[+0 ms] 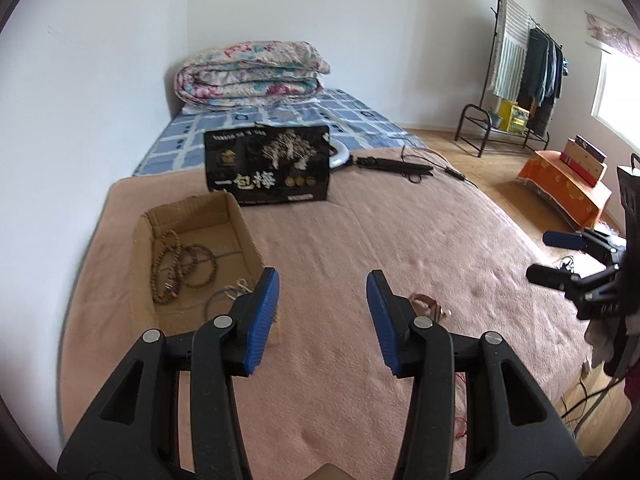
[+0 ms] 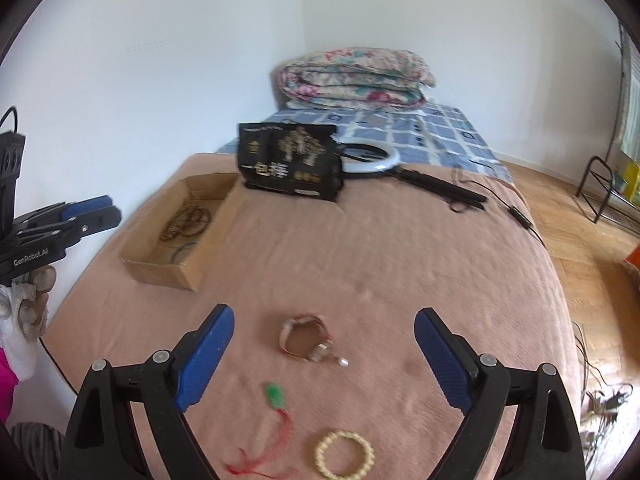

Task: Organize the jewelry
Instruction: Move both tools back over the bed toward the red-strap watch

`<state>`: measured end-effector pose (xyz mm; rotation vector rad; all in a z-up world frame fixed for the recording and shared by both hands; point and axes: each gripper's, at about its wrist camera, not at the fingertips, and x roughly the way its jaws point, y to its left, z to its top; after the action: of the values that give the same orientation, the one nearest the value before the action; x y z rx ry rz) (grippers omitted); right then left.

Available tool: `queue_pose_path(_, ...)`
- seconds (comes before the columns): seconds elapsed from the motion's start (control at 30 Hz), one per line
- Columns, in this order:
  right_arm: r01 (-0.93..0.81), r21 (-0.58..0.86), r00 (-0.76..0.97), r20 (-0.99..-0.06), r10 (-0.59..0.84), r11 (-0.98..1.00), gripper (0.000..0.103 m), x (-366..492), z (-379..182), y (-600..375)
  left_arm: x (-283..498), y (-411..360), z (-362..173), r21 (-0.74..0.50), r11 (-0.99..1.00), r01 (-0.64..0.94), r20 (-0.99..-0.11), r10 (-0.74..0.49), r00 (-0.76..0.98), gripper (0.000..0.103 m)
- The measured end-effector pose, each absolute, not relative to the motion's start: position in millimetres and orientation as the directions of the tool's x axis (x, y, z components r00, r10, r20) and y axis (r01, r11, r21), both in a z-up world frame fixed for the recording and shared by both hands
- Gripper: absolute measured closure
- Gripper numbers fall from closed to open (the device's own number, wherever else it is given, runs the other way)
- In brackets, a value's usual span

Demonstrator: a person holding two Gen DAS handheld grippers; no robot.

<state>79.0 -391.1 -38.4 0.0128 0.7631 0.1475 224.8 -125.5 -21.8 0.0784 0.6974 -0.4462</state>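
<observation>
surface: bed under a pinkish-tan blanket; blue checked sheet showing at the far end, folded floral quilt on it by the wall corner.
left gripper: fingers spread, nothing between them, hovering over bare blanket just right of the box; blue pads face each other. In the right wrist view it shows from the side at the left edge, held by a gloved hand.
right gripper: fingers spread wide, nothing pinched, above the loose pieces on the near part of the blanket. Seen at the right edge of the left wrist view.
cardboard box: open-topped, lies on the blanket at the bed's left side, near the wall.
in box: dark beaded strands in a loose pile, a thin bluish cord loop at the near end.
loose on blanket: watch with pinkish strap, lying between the right gripper's fingers but untouched; small pearl-like bit just beside it; green pendant on red cord nearer the camera; cream bead bracelet at the lower edge, just right of the cord.
behind: black printed bag standing upright past the box; ring light with its black handle lying to the bag's right.
room: clothes rack against the far wall, wood floor.
</observation>
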Motion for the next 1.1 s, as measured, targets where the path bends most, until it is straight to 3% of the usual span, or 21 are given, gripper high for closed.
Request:
queue_pose_path(0.37, -0.026, 0.073, 0.671, -0.738, 0.072, 0.997, 0.01, 49.8, -82.7, -454.3, 228.8, -160.0, -71.0, -0.115, 0.861, 0.496, -0.692, -0.427, 0.582, 0.057)
queue_pose_path(1.1, -0.066, 0.082, 0.574, -0.812, 0.105, 0.994, 0.01, 11.8, -169.0, -451.2, 250.3, -233.0, -136.0, -0.141, 0.819, 0.557, -0.772, -0.443, 0.456, 0.057)
